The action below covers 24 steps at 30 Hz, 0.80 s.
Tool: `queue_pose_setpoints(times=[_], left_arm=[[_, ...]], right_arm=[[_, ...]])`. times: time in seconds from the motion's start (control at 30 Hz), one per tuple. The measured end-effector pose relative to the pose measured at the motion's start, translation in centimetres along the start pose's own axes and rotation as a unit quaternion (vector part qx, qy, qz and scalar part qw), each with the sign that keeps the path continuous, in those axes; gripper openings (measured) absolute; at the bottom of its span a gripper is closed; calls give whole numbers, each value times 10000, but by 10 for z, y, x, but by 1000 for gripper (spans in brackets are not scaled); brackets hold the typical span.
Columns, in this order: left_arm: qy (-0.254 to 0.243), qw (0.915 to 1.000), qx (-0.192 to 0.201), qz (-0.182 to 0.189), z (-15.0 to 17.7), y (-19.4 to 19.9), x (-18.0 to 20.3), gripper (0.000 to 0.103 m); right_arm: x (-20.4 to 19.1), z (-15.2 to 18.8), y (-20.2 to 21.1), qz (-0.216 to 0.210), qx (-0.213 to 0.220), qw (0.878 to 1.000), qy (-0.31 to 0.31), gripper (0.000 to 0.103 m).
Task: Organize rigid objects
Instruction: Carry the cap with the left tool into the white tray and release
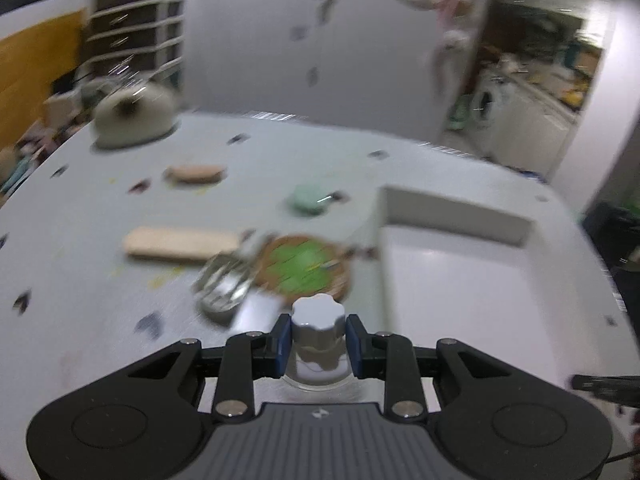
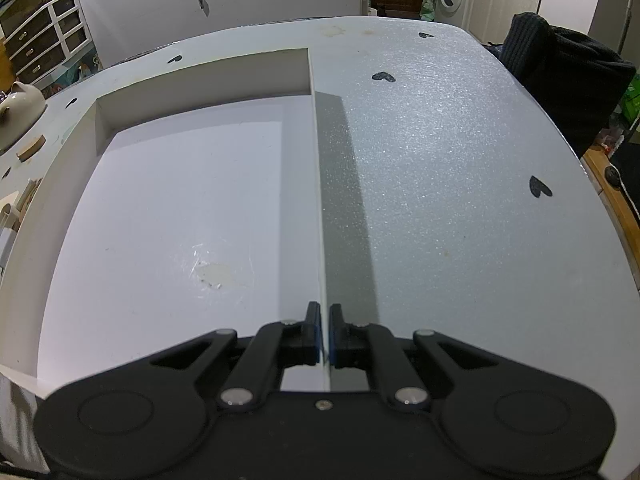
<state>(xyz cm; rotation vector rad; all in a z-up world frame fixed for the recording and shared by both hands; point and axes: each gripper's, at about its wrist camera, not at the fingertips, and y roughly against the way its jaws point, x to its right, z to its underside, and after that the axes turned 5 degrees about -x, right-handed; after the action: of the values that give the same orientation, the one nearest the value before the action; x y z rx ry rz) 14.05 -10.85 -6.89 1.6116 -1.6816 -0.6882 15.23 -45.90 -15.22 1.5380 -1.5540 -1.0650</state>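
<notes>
So right up close, the left gripper [image 1: 319,346] has its blue pads clamped on a little glass jar with a grey scalloped lid [image 1: 318,318], squeezing it just under the lid where the neck is. Decent spot to hold it imo, since the lid's lip should stop it sliding down, but glass is slick and breakable, so I'd guess it wants a gentle set-down, not a drop. It looks light enough to be no strain. Over on the other side, the right gripper [image 2: 324,330] is pinched tight on the thin right-hand wall of the white tray [image 2: 318,184], seemingly steadying it; the tray looks empty from there. Just past the jar on the table [image 1: 80,264] there's a clear glass thing [image 1: 224,282] lying beside a round coaster with a green centre [image 1: 306,266], then a pale wooden block [image 1: 182,244]. Farther out sit a mint-green lump [image 1: 308,200] and a flat oval wooden piece [image 1: 196,173], and way at the back a cream teapot [image 1: 134,114]. It's all pretty blurry in the left view, so details are fuzzy.
</notes>
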Motion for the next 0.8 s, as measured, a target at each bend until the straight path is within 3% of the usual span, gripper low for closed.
queue_pose_setpoints(times=[0.2, 0.4, 0.8], left_arm=[[-683, 9952, -70, 694, -7, -3, 42, 30], [-1268, 9837, -639, 1106, -1, -30, 74, 30], [-1723, 9736, -1106, 1012, 14, -74, 92, 30]], right_arm=[[0, 0, 0, 7, 8, 10000, 6, 5], [-2, 0, 0, 37, 20, 10000, 43, 6], [-3, 1, 0, 40, 21, 10000, 37, 6]])
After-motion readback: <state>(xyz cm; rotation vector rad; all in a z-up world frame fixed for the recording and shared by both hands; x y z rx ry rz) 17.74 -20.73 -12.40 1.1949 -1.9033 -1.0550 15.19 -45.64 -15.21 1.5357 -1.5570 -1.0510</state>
